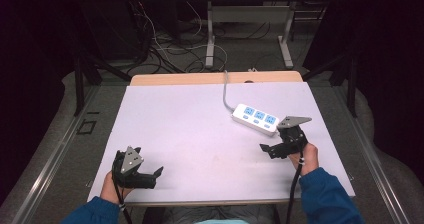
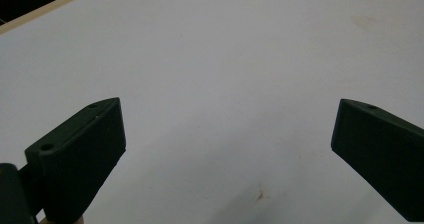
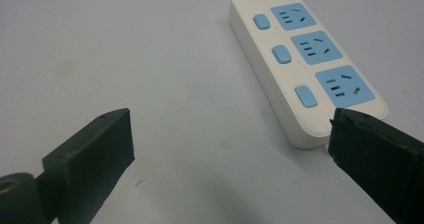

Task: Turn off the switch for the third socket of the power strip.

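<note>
Both tongs gape wide, empty — your right tongs [image 1: 274,143] sit just beside the power strip [image 1: 256,118] near the tabletop's [image 1: 190,114] right edge; left tongs [image 1: 150,175] rest near its front-left corner. Approach squarely.

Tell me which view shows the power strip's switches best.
The right gripper view: the white plastic power strip with blue sockets lies close, its three blue switches distinct. The high view shows it small, switches barely visible. The left gripper view faces bare table.
</note>
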